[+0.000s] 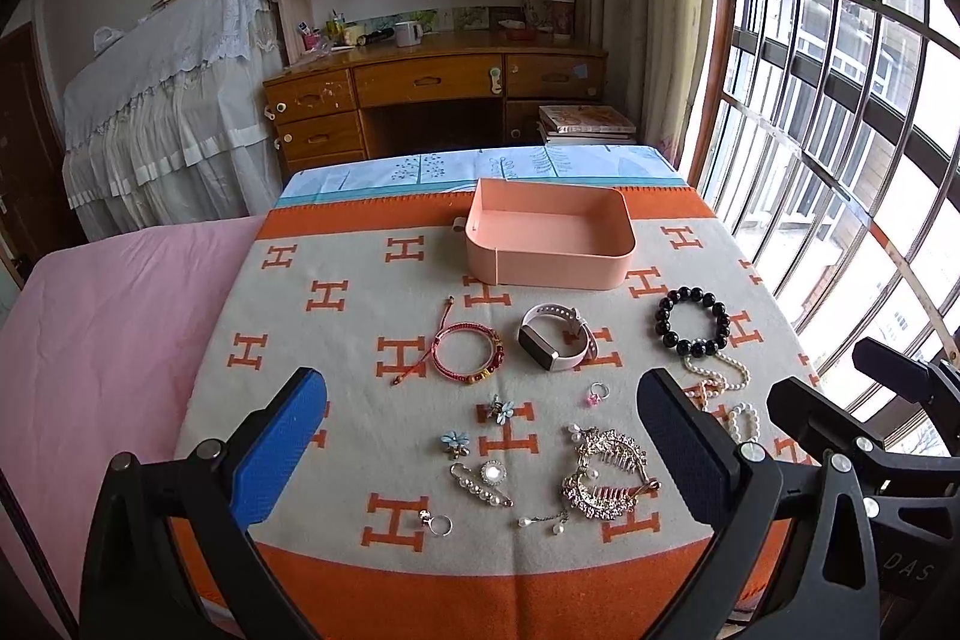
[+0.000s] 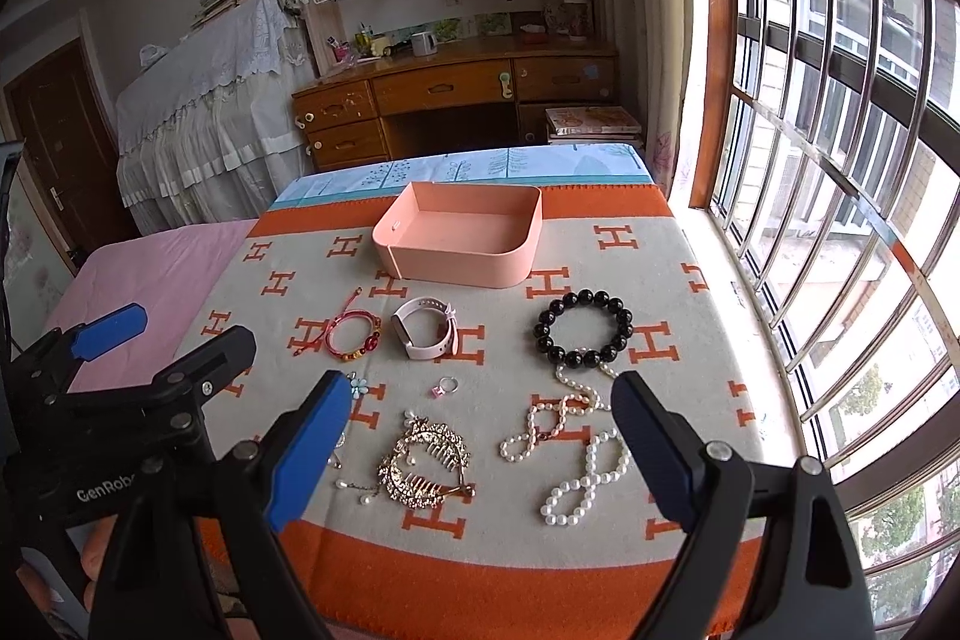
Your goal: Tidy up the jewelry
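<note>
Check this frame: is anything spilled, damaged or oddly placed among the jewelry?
Nothing is spilled or broken. One oddity: the pearl necklace lies in loose twisted loops, its top end touching the black bead bracelet. The pink tray is empty.

Pink box (image 1: pixel 551 244), open-topped and empty, upright at the far side of the cloth. In front of it, in a row: red cord bracelet (image 1: pixel 465 349) with gold beads, lying flat, cord ends trailing; pink-strapped watch (image 1: pixel 555 343) resting on its side; black bead bracelet (image 1: pixel 693 321) lying flat, touching the white pearl necklace (image 2: pixel 570 451), looped in curves toward the near edge. Nearer: small ring (image 1: pixel 596 393) with a pink stone, two blue flower pieces (image 1: pixel 477 427), pearl brooch pin (image 1: pixel 483 481), silver ring (image 1: pixel 438 523), gold hair comb (image 1: pixel 606 475) with pearls, drop chain (image 1: pixel 543 522) beside it.
</note>
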